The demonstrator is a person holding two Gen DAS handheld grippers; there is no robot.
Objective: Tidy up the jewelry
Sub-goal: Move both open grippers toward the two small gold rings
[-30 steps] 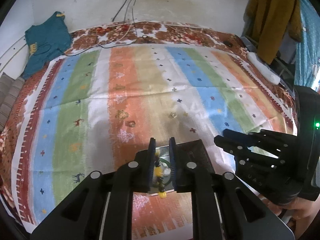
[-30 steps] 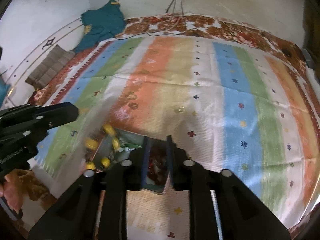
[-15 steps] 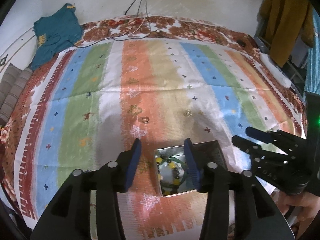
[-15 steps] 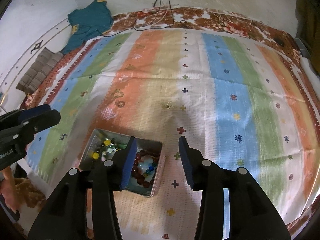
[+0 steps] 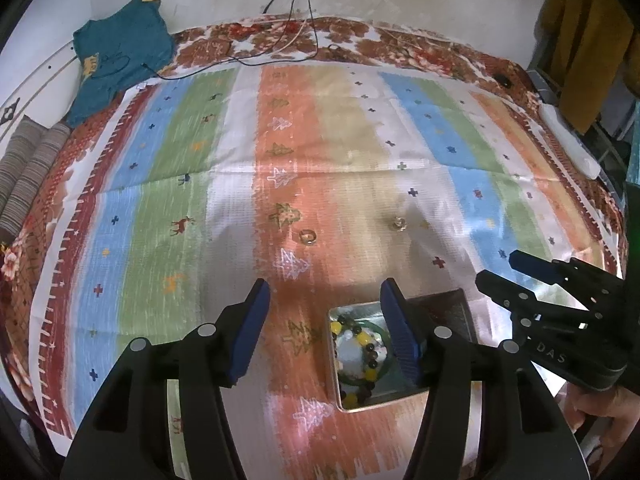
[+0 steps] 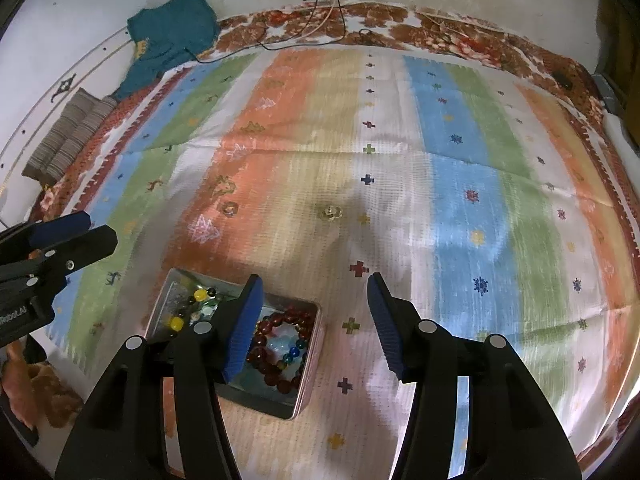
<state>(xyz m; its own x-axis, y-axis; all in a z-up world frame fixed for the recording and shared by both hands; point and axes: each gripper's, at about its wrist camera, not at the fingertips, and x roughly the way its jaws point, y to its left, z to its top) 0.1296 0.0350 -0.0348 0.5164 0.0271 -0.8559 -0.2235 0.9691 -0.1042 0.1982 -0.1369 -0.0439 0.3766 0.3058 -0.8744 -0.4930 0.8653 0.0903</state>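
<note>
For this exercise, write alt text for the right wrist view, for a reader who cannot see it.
A metal tin holding a dark red bead bracelet and a yellow bead bracelet sits on a striped cloth, below the open, empty right tool. Two small rings lie farther up the cloth.

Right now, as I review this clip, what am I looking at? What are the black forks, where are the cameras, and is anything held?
Each picture comes from a camera riding on a handheld gripper, looking along its two blue-padded fingers. One shows the left gripper, the other the right gripper. Both have just been opening and hold nothing. Below lies a striped cloth with a metal tin holding beaded bracelets. Two small rings lie loose on the cloth, beyond the tin.
</note>
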